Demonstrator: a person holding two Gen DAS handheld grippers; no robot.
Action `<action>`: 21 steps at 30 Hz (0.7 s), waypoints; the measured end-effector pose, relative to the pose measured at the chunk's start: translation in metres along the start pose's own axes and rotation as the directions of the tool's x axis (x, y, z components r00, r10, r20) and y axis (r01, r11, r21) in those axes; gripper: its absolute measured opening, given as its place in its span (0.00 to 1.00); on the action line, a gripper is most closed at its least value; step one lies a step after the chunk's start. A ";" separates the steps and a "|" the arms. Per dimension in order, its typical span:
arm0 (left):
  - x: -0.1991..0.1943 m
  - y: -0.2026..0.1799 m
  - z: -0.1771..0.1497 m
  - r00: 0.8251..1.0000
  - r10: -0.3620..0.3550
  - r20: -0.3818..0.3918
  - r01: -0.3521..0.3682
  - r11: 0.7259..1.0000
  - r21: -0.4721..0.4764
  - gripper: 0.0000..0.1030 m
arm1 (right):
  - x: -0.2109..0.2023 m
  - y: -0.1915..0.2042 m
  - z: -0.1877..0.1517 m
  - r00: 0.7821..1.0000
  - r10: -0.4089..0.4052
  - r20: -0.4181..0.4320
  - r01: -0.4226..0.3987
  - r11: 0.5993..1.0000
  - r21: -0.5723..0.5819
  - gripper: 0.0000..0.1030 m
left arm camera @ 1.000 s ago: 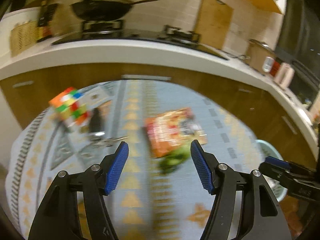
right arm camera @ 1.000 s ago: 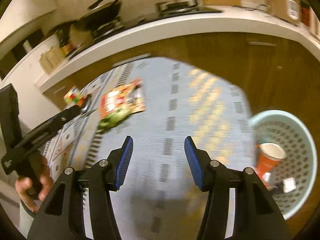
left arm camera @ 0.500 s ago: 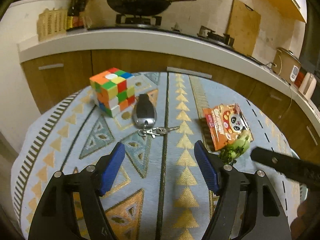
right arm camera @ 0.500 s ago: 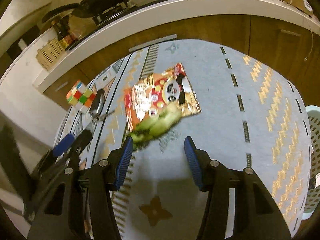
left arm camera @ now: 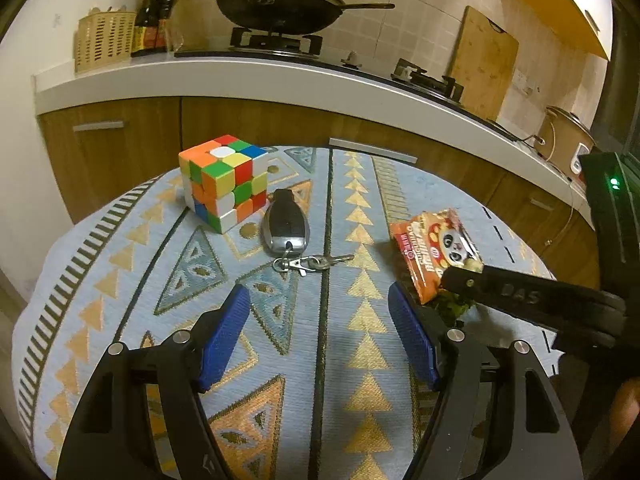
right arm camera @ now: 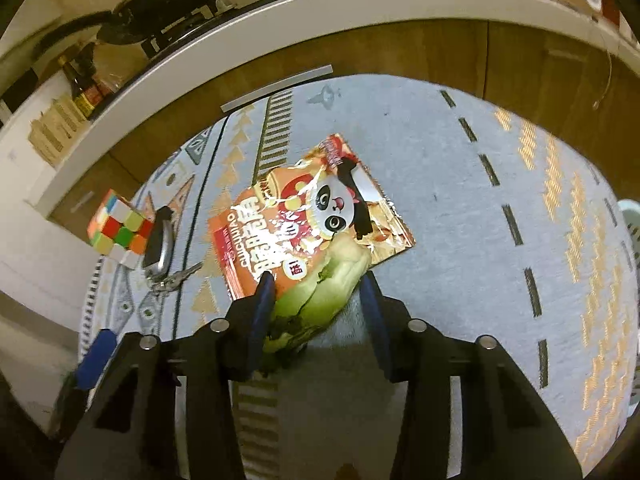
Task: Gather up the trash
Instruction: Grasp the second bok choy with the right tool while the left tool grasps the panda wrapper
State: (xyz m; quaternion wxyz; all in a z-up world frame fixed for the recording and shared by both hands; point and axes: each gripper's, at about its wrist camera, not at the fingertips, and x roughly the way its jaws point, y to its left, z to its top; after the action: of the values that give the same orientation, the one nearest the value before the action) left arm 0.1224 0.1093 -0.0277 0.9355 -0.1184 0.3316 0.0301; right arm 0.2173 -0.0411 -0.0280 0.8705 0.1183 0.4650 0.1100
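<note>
A green vegetable scrap lies on the patterned cloth, its top end over the lower edge of an orange panda snack wrapper. My right gripper is open, its jaws on either side of the scrap, low over the cloth. In the left wrist view the wrapper lies at the right, with the scrap partly hidden behind the right gripper's arm. My left gripper is open and empty above the cloth, left of the wrapper.
A Rubik's cube, a car key fob and its key ring lie on the cloth at the left. A pale basket's rim shows at the far right. A kitchen counter with a wok stands behind.
My right gripper swung left from beside the basket and came down around the vegetable scrap. My left gripper moved left, bringing the cube and key into the centre of its view.
</note>
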 end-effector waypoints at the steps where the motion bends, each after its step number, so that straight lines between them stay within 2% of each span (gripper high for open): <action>1: 0.000 -0.001 0.000 1.000 0.001 -0.001 -0.001 1.000 0.005 0.68 | 0.000 0.003 -0.001 1.000 -0.018 0.008 0.018 1.000 -0.015 0.35; 7: 0.004 -0.006 0.004 0.999 -0.028 -0.041 0.029 0.999 0.027 0.67 | -0.019 0.001 -0.009 0.998 -0.027 0.048 0.030 0.998 -0.059 0.30; 11: 0.006 -0.021 0.014 0.988 -0.118 -0.102 0.126 0.989 0.082 0.66 | -0.044 -0.022 -0.007 0.997 0.002 0.077 0.002 0.999 -0.047 0.29; 12: 0.008 -0.028 0.019 0.980 -0.158 -0.120 0.170 0.981 0.096 0.66 | -0.048 -0.027 -0.007 0.997 -0.001 0.083 0.005 0.999 -0.047 0.29; 14: 0.013 -0.035 0.024 0.971 -0.190 -0.146 0.207 0.972 0.109 0.66 | -0.054 -0.039 -0.006 0.995 -0.019 0.098 0.024 0.999 -0.049 0.28; 17: 0.030 -0.042 0.034 0.964 -0.196 -0.178 0.217 0.970 0.106 0.66 | -0.061 -0.052 -0.006 0.992 -0.040 0.117 0.047 0.997 -0.058 0.26; 21: 0.063 -0.047 0.043 0.950 -0.189 -0.249 0.218 0.971 0.094 0.66 | -0.057 -0.060 -0.007 0.995 -0.048 0.090 0.058 0.992 -0.113 0.26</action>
State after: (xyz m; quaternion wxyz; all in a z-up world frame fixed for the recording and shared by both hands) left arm 0.2041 0.0725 -0.0255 0.8925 -0.0982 0.4285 -0.1012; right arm 0.1856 -0.1140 -0.0056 0.8979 0.0600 0.4225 0.1085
